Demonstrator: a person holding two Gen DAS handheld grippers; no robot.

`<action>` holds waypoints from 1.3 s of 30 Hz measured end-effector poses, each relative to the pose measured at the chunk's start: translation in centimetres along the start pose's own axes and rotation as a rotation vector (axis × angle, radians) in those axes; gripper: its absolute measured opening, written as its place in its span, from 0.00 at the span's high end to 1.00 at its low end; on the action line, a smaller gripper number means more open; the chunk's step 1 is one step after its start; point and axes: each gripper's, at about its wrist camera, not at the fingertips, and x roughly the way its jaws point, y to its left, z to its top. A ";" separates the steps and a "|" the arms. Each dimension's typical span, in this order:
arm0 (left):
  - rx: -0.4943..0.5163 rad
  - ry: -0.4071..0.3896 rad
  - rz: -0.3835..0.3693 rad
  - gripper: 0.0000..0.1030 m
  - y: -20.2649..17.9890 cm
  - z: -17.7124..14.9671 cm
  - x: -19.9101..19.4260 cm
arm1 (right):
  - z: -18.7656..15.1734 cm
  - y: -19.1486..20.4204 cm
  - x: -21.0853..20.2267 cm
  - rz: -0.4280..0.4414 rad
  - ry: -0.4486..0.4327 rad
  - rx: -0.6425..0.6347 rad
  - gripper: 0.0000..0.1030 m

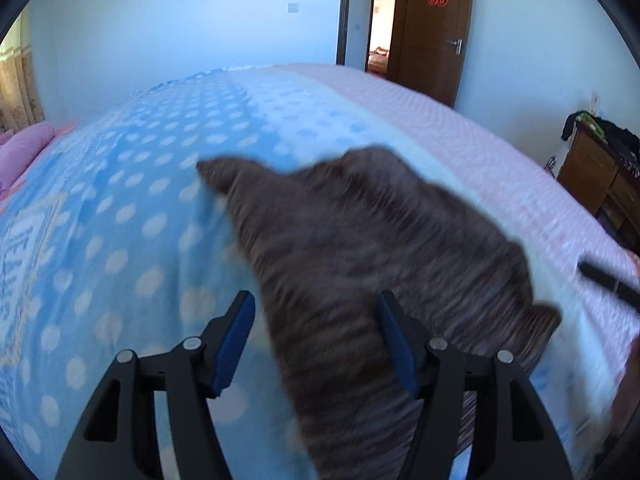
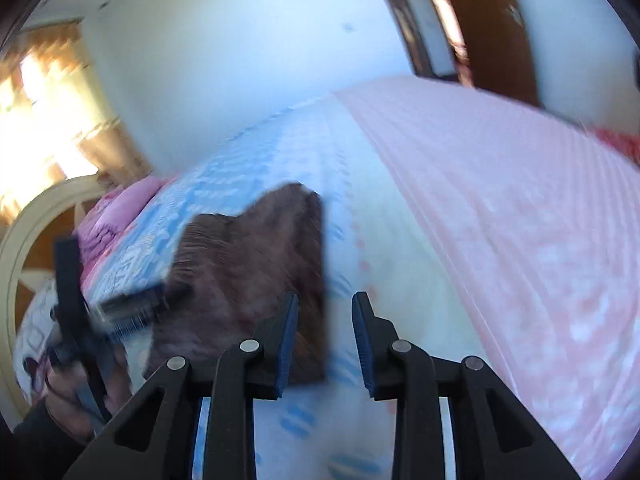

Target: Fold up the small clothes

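Observation:
A small grey-brown striped garment [image 1: 360, 248] lies on the blue polka-dot blanket [image 1: 132, 208] on the bed. My left gripper [image 1: 316, 320] is open, its jaws wide apart over the garment's near left part, holding nothing. In the right wrist view the garment [image 2: 248, 272] looks partly folded, with a straight right edge. My right gripper [image 2: 325, 328] is open and empty just above the garment's right edge. The left gripper [image 2: 132, 304] shows blurred at that view's left, over the garment's other side.
A pink striped sheet [image 1: 480, 152] covers the bed's right part. A pink pillow [image 1: 24, 148] lies at the far left. A wooden dresser [image 1: 600, 184] with dark clothes stands right of the bed. A brown door [image 1: 436, 32] is open beyond.

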 end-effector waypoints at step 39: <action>-0.452 -0.104 -0.175 0.06 8.2 -6.0 -2.4 | 5.1 17.7 17.6 0.088 0.211 -0.540 0.63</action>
